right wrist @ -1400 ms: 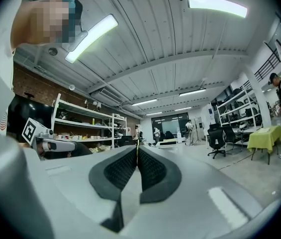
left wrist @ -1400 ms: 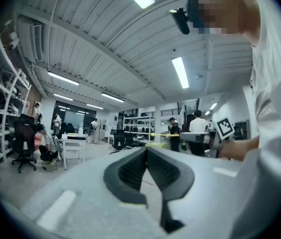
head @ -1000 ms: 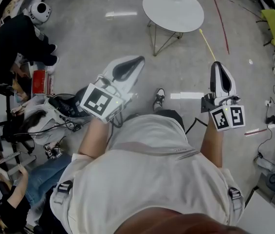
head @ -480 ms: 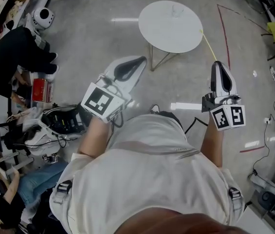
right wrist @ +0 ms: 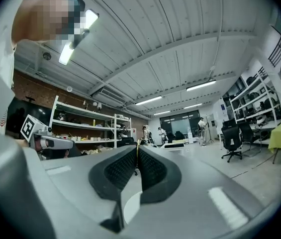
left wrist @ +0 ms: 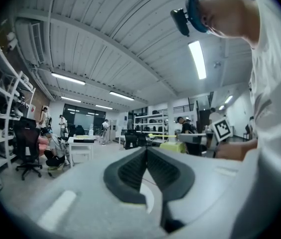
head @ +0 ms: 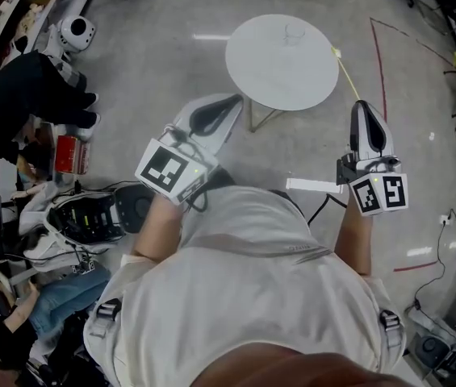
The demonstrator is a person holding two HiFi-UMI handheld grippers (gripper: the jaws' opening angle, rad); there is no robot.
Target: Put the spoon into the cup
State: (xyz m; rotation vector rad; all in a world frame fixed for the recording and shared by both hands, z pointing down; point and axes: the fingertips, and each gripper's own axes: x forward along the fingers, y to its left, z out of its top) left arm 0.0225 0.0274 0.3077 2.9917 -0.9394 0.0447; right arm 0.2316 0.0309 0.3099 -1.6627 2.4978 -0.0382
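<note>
A round white table stands on the grey floor ahead of me in the head view. A small clear glass cup sits near its far edge. No spoon shows in any view. My left gripper is held out over the floor just left of the table, jaws closed together with nothing between them. My right gripper points forward to the right of the table, also shut and empty. In the left gripper view the left gripper points across the room, and so does the right gripper in its view.
A person in black crouches at the left beside a white robot head. An open black case and cables lie on the floor at my left. A yellow strip and red tape mark the floor right of the table.
The table has slid lower and nearer in the head view as I move toward it. Both grippers stay shut and held the same way.
</note>
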